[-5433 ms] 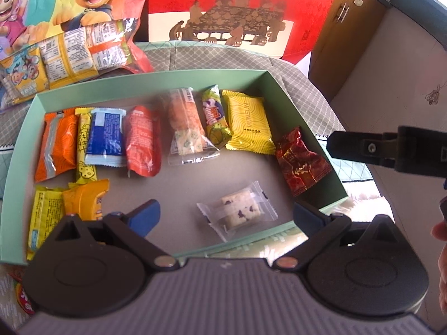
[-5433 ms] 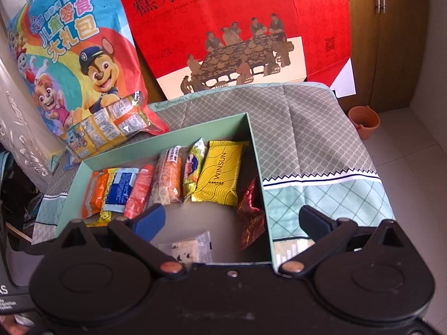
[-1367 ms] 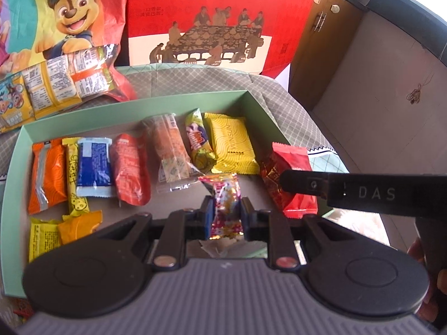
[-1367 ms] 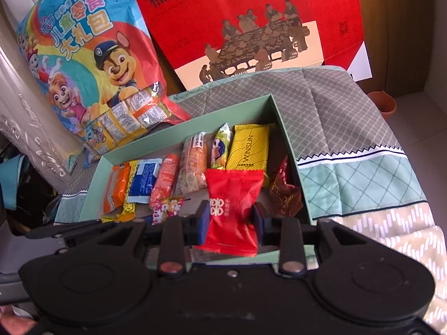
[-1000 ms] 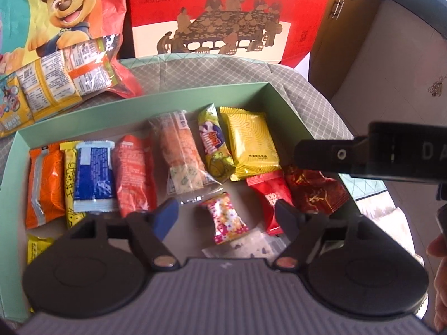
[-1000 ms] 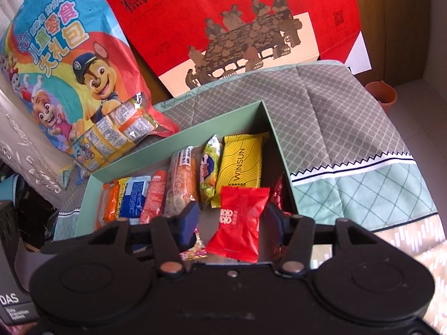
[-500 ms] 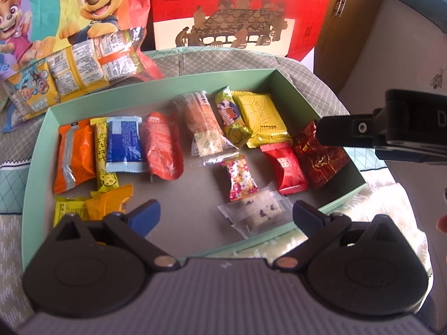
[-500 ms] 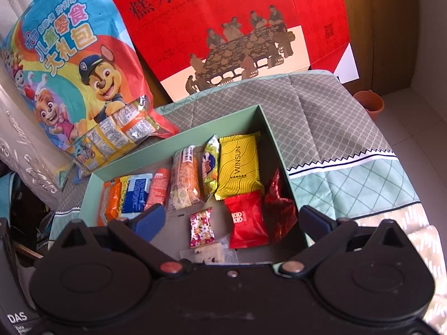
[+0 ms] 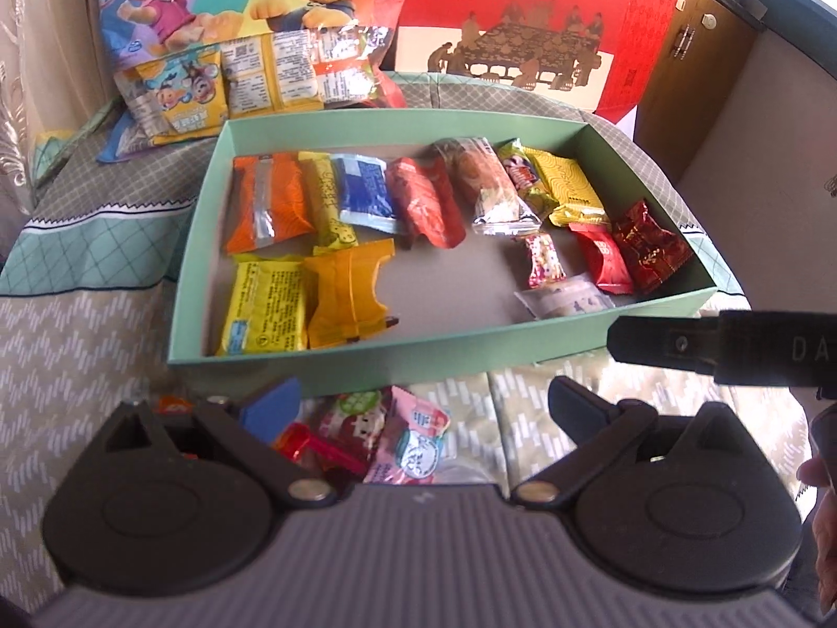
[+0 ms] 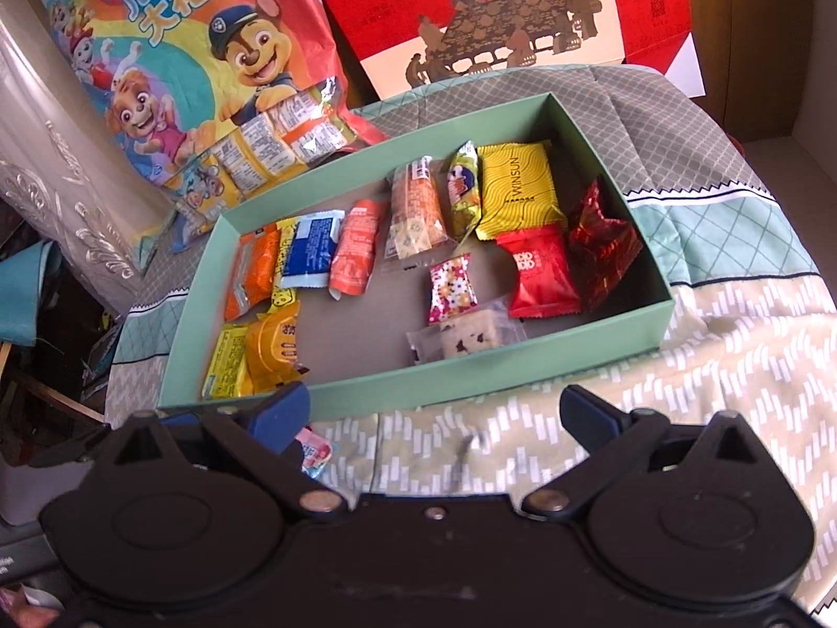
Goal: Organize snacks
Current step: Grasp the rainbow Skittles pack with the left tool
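Left wrist view: left gripper (image 9: 423,403) hangs over the patterned cloth (image 9: 78,377) just in front of the green box (image 9: 397,356), fingers spread wide, nothing between them. Under it on the cloth sits a small loose pile: a pink pack (image 9: 413,445), a strawberry pack (image 9: 350,418) and a red wrapper (image 9: 308,445). Box holds the sorted snacks. Back row from the left: orange pack (image 9: 267,201), yellow bar (image 9: 327,204), blue pack (image 9: 366,193), red-orange pack (image 9: 426,201), clear cracker pack (image 9: 486,183), small yellow-green pack (image 9: 523,180), yellow WINSUN pack (image 9: 567,188). Front left: 2 yellow-orange packs, touching. Front right: floral candy (image 9: 544,260), red pack (image 9: 601,259), dark red foil pack (image 9: 651,246), clear nougat pack (image 9: 565,301) against the near wall. The right gripper's finger (image 9: 675,343) juts in from the right, by the box's near right corner.

Right wrist view: right gripper (image 10: 437,413) is also over the cloth, near side of the box, fingers wide apart and empty. Left finger tip overlaps the box's near wall in view; cannot tell if it touches. The pink pack (image 10: 314,452) peeks out beside that finger. Cartoon snack bag (image 10: 183,52) and red gift box (image 10: 523,10) stand behind the box.
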`<state>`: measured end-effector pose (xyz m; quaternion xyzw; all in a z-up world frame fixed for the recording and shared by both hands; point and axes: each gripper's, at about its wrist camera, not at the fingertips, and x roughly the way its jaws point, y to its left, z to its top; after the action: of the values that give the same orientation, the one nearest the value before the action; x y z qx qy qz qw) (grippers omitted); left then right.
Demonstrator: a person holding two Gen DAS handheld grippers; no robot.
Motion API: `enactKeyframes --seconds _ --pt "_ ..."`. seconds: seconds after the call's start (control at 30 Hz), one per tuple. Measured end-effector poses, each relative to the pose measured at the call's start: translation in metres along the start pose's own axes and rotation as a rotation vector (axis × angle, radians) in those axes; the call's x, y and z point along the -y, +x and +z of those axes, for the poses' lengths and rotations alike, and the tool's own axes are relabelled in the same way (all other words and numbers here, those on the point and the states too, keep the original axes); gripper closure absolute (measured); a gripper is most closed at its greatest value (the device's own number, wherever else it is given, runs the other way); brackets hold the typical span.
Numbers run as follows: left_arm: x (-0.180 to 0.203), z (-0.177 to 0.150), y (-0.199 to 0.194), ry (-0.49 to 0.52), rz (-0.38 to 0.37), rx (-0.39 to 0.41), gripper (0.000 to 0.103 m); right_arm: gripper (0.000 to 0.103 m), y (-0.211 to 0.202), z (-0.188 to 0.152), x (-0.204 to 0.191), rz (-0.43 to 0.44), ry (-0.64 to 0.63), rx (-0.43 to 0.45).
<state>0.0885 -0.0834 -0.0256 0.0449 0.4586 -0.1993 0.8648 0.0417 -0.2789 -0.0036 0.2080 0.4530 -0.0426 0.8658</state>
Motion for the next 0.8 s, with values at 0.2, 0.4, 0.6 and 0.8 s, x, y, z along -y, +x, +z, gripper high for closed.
enactKeyframes --seconds 0.2,0.4,0.6,0.8 --pt "-0.027 -0.017 -0.007 -0.036 0.023 -0.003 0.0 0.0 0.007 -0.016 -0.019 0.013 -0.018 -0.044" --pt "-0.055 -0.031 -0.003 -0.062 0.048 -0.019 0.0 0.0 0.017 -0.031 -0.031 0.024 -0.024 -0.096" --pt "-0.082 -0.046 -0.001 -0.081 0.076 -0.02 0.0 0.0 0.025 -0.04 -0.038 0.062 0.01 -0.107" --pt "-0.098 -0.056 0.004 -0.081 0.094 -0.034 0.0 0.022 0.035 -0.045 -0.043 0.027 -0.002 -0.101"
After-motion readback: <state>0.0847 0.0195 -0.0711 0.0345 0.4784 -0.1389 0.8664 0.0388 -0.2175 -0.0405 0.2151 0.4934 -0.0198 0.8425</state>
